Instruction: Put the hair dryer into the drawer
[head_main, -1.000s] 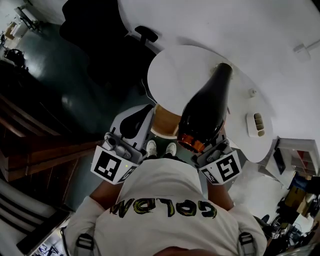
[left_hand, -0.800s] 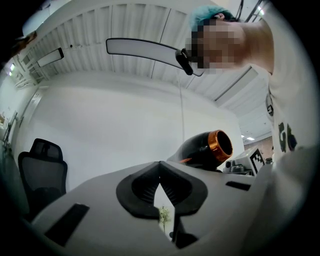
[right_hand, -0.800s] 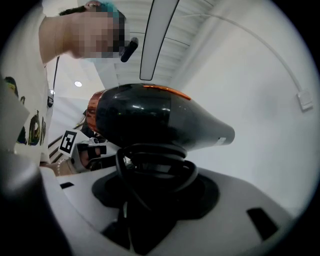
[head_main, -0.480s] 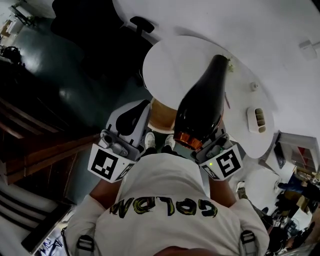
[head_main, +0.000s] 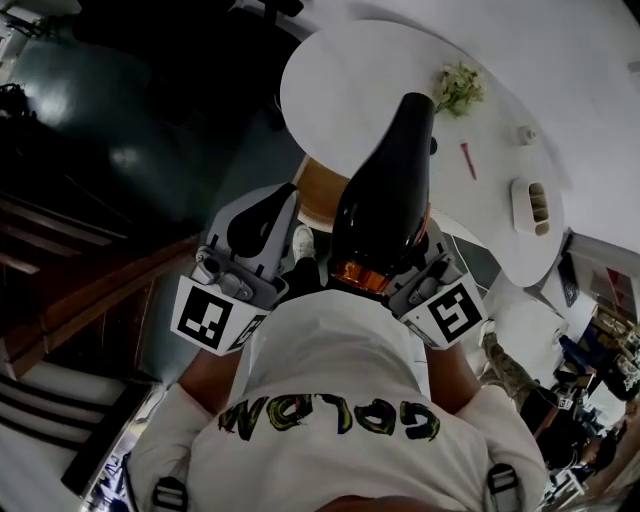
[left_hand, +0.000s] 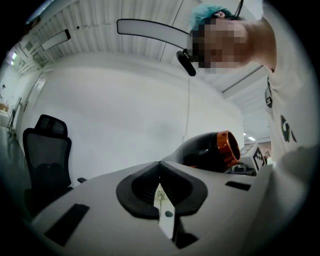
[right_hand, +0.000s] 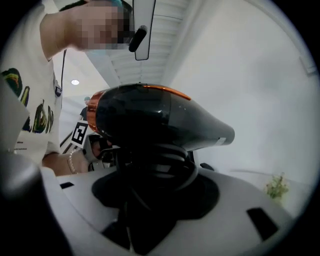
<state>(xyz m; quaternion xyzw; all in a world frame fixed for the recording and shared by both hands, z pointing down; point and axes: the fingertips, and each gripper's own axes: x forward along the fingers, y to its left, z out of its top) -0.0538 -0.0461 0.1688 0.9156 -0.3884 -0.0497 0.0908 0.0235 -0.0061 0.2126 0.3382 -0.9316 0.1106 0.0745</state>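
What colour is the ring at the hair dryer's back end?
Orange; the ring shows best in left gripper view.

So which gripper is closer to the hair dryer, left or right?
Right. The right gripper has its fingers closed on the handle of the hair dryer, with the barrel above them. The left gripper is beside it, shut and empty, not touching it.

A small flowering sprig (head_main: 458, 86) is sitting on the round white counter (head_main: 340, 90), near what is possibly a red pen (head_main: 468, 160); a white tray (head_main: 537, 205) is resting nearby.
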